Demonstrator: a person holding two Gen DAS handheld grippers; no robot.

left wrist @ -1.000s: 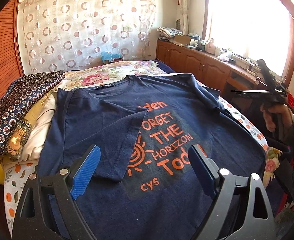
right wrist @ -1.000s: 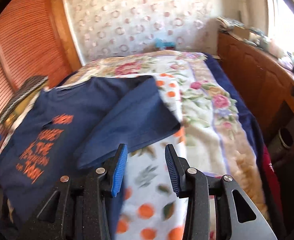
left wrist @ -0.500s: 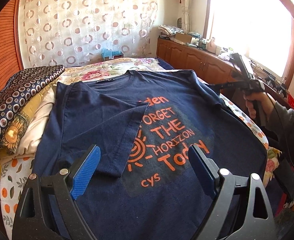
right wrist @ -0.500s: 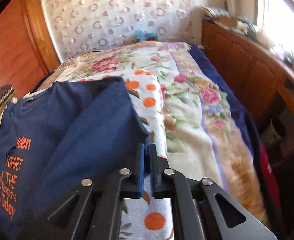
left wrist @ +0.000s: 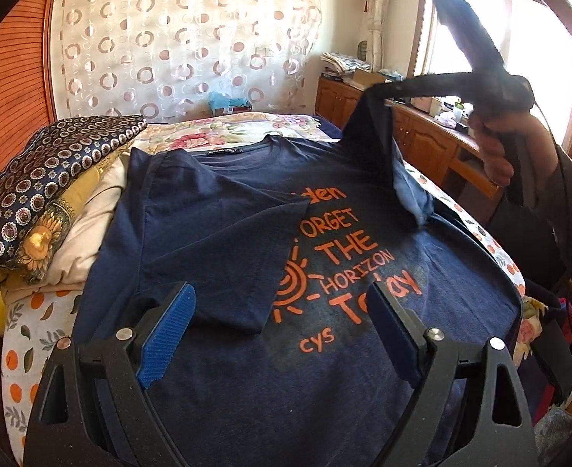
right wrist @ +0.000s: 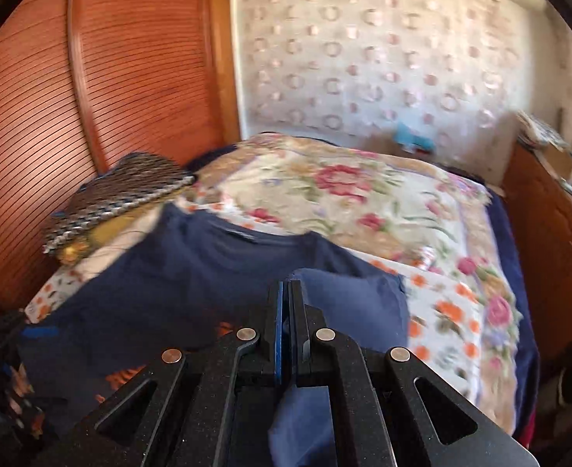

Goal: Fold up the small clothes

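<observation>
Down at the near edge of the bed, the left gripper [left wrist: 280, 329] hovers low over the hem of the navy T-shirt [left wrist: 324, 369], jaws spread wide with nothing between them, blue pads either side of the orange print. That shirt lies face up across the bed, its left sleeve [left wrist: 223, 241] folded in over the chest, covering the start of the lettering. Further up, the right gripper [right wrist: 286, 299] has its jaws pinched together on the right sleeve [left wrist: 379, 132], and from the left wrist view that sleeve is lifted clear of the bed, hanging in a peak from the tool in the right hand [left wrist: 498, 148]. Lifted cloth blocks part of the cabinet behind it. Off to the left, a stack of pillows [left wrist: 48, 194], patterned navy on top, sits just beside the shirt's shoulder. Beyond the collar the floral blanket [right wrist: 363, 194] runs to the far end of the bed, and behind that hangs a circle-patterned curtain [left wrist: 188, 43]. Along the right, a wooden cabinet [left wrist: 422, 144] under the bright window [left wrist: 519, 39] carries clutter too small to name.
</observation>
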